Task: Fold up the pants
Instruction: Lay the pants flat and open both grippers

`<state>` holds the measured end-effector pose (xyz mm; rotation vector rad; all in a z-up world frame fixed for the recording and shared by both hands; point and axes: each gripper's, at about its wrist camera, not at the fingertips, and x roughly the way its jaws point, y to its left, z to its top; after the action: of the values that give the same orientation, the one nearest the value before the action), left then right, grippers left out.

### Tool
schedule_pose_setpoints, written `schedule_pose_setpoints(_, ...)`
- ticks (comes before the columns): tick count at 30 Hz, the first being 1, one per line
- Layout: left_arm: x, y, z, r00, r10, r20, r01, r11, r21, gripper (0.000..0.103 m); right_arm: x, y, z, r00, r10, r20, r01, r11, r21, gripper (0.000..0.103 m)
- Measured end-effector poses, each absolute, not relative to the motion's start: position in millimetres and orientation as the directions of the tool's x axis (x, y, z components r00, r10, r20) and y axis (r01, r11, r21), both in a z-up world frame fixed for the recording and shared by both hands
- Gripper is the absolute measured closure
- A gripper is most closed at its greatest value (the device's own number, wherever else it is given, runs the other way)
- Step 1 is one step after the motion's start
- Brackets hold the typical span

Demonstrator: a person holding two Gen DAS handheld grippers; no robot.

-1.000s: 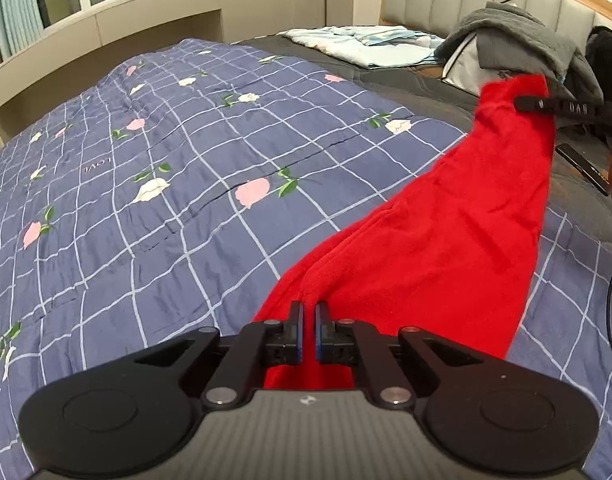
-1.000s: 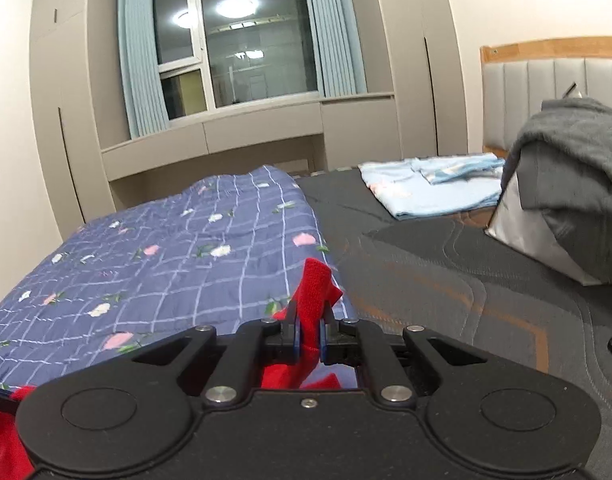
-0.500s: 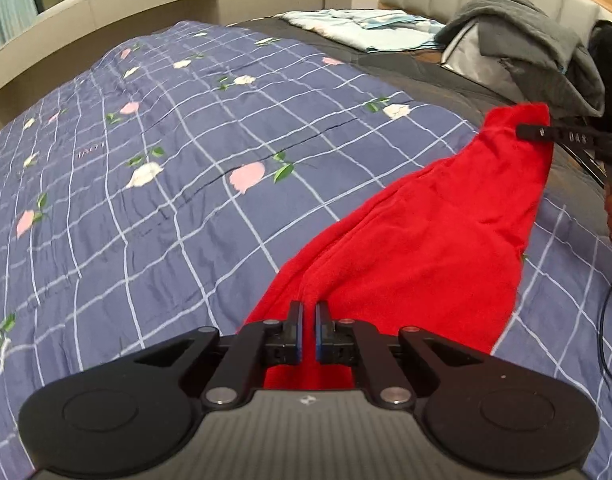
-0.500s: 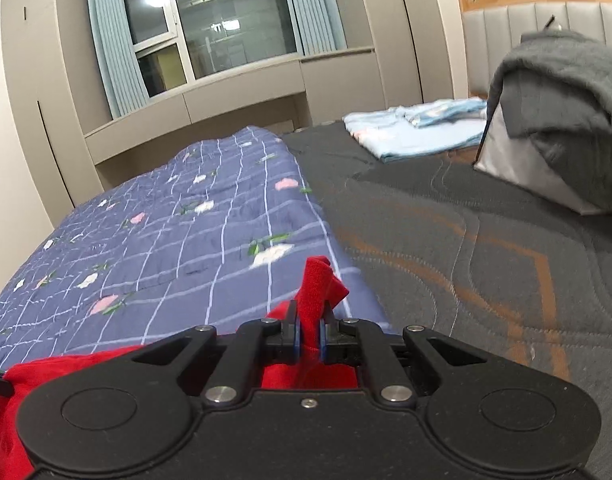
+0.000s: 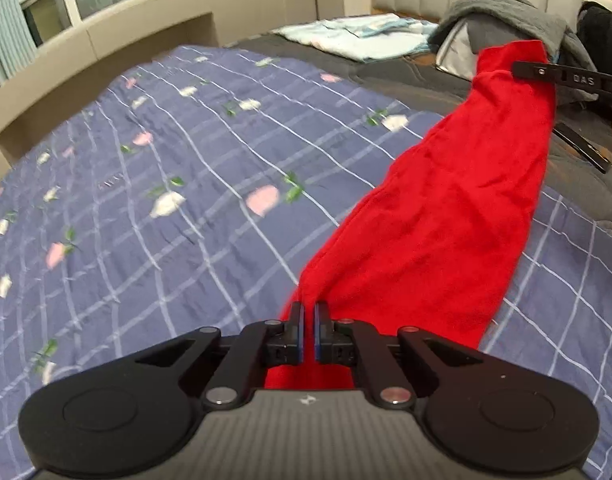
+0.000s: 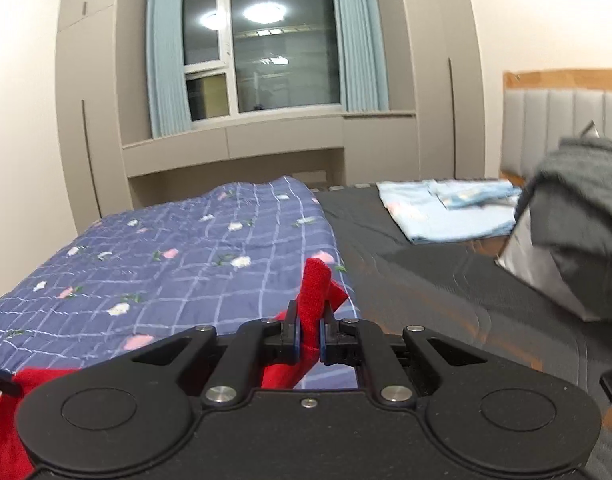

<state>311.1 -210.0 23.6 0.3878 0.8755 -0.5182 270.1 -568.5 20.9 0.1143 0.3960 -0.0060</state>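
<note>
Stretching between both, red pants are pinched by left gripper and right gripper.

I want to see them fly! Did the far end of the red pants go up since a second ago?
Yes. In the left view, the far end of the red pants now reaches up against the gray blanket; before, it hung lower.

left gripper: jaws closed on near end of red pants | right gripper: clamps far end | pants: stretched between grippers above blue floral quilt | background: grey clothing pile
</note>
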Motion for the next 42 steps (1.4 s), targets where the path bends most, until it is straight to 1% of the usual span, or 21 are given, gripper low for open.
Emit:
schedule_pose_setpoints(3,319.7,-206.7,27.5,0.547,-0.242,-0.801,0.549,0.826,0.125,0.099,270.9,-565.1,25.5,0.929,0.023,-0.37,0.026,0.992,0.127,0.095)
schedule_pose_setpoints(5,327.6,-209.4,21.6,0.536,-0.229,-0.812,0.549,0.826,0.129,0.099,275.0,-565.6,18.0,0.921,0.019,-0.389,0.039,0.989,0.141,0.095)
schedule_pose_setpoints(11,348.5,-225.6,-22.1,0.46,-0.18,-0.87,0.561,0.818,0.127,0.099,291.2,-583.9,-42.2,0.818,-0.029,-0.574,0.169,0.967,0.193,0.095)
schedule_pose_setpoints(14,354.7,-228.2,-35.9,0.445,-0.164,-0.881,0.566,0.814,0.134,0.098,289.3,-596.8,-64.5,0.791,-0.039,-0.611,0.223,0.948,0.228,0.095)
schedule_pose_setpoints(16,355.8,-227.5,-40.0,0.444,-0.159,-0.882,0.561,0.816,0.135,0.088,287.1,-600.6,-71.0,0.79,-0.039,-0.612,0.237,0.94,0.245,0.094)
schedule_pose_setpoints(17,354.2,-226.8,-39.6,0.454,-0.158,-0.877,0.556,0.82,0.14,0.087,286.9,-602.5,-72.2,0.791,-0.038,-0.61,0.236,0.939,0.248,0.091)
schedule_pose_setpoints(18,352.8,-226.4,-39.3,0.462,-0.16,-0.872,0.553,0.821,0.142,0.073,286.9,-603.0,-73.4,0.793,-0.038,-0.608,0.234,0.94,0.246,0.086)
schedule_pose_setpoints(19,349.2,-225.0,-37.7,0.473,-0.165,-0.865,0.55,0.823,0.144,0.047,287.4,-603.4,-74.3,0.79,-0.041,-0.612,0.235,0.942,0.24,0.081)
schedule_pose_setpoints(21,339.5,-221.7,-33.6,0.512,-0.161,-0.844,0.536,0.827,0.167,0.025,285.3,-605.0,-77.1,0.783,-0.042,-0.621,0.243,0.939,0.243,0.066)
schedule_pose_setpoints(22,335.6,-220.4,-32.8,0.523,-0.166,-0.836,0.537,0.826,0.173,0.022,282.9,-606.0,-76.4,0.787,-0.037,-0.616,0.244,0.935,0.256,0.061)
schedule_pose_setpoints(24,326.2,-216.6,-29.3,0.523,-0.177,-0.834,0.537,0.828,0.161,0.017,272.0,-604.4,-75.1,0.801,-0.031,-0.598,0.246,0.927,0.282,0.038)
schedule_pose_setpoints(26,314.2,-210.2,-24.3,0.537,-0.176,-0.825,0.505,0.85,0.147,0.01,259.1,-600.0,-73.6,0.815,-0.021,-0.58,0.241,0.921,0.305,0.031)
schedule_pose_setpoints(28,296.5,-201.3,-18.0,0.561,-0.172,-0.81,0.467,0.874,0.138,0.005,246.2,-596.3,-72.8,0.82,-0.003,-0.573,0.23,0.918,0.324,0.03)
schedule_pose_setpoints(29,286.2,-196.4,-15.1,0.573,-0.173,-0.801,0.452,0.882,0.132,0.004,240.0,-593.8,-73.4,0.819,0.015,-0.573,0.221,0.915,0.339,0.028)
schedule_pose_setpoints(32,255.1,-178.3,-9.5,0.6,-0.164,-0.783,0.399,0.91,0.115,0.003,234.3,-588.4,-81.2,0.791,0.104,-0.603,0.179,0.903,0.39,0.025)
schedule_pose_setpoints(35,227.5,-153.2,-4.9,0.6,-0.139,-0.788,0.311,0.948,0.069,0.003,244.4,-587.4,-96.4,0.748,0.166,-0.643,0.189,0.875,0.446,0.019)
schedule_pose_setpoints(38,213.1,-126.5,-2.4,0.585,-0.117,-0.803,0.218,0.976,0.016,0.003,254.4,-587.5,-102.9,0.778,0.169,-0.605,0.198,0.848,0.491,0.009)
schedule_pose_setpoints(39,209.2,-117.3,-2.0,0.573,-0.11,-0.812,0.188,0.982,0.0,0.003,258.5,-588.2,-104.1,0.796,0.17,-0.581,0.198,0.834,0.515,0.008)
schedule_pose_setpoints(40,206.0,-109.8,-1.4,0.564,-0.104,-0.819,0.168,0.986,-0.009,0.003,262.3,-589.9,-105.4,0.81,0.166,-0.563,0.201,0.823,0.532,0.008)
schedule_pose_setpoints(41,202.8,-102.8,-0.6,0.561,-0.097,-0.822,0.155,0.988,-0.011,0.003,265.7,-592.5,-107.4,0.82,0.158,-0.551,0.21,0.811,0.545,0.012)
schedule_pose_setpoints(42,198.6,-96.1,1.3,0.562,-0.084,-0.823,0.14,0.99,-0.006,0.003,269.3,-595.7,-108.7,0.827,0.147,-0.543,0.224,0.799,0.558,0.026)
